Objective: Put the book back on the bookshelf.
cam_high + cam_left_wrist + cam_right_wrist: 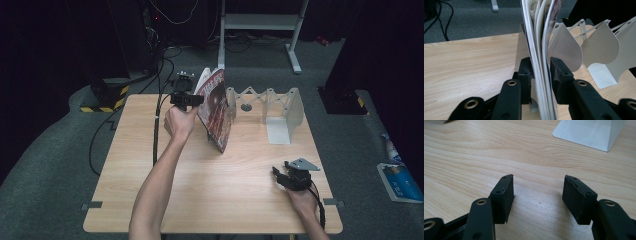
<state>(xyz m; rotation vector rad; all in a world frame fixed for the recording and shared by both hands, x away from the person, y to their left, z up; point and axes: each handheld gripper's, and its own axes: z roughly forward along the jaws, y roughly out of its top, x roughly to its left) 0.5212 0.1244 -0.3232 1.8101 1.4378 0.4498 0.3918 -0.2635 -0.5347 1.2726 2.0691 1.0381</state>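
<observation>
High view shows your left claw (192, 100) at the top edge of the magazine (216, 109), which stands on its lower edge at the left end of the white accordion file rack (280, 112) on the counter (150, 165). From the left gripper view, the jaws stand on either side of the magazine's pages (541, 62) with a slight gap, so I judge you're at the release step: the claw looks slackened rather than clamped. Next you need to widen it fully and draw straight back without dragging the pages, since the magazine leans and may topple. Your right claw (537, 195) rests open and empty above bare wood near the counter's front right corner. Hard to make out: whether the magazine sits inside a rack slot or just against its end plate, and its foot is hidden behind your jaws
</observation>
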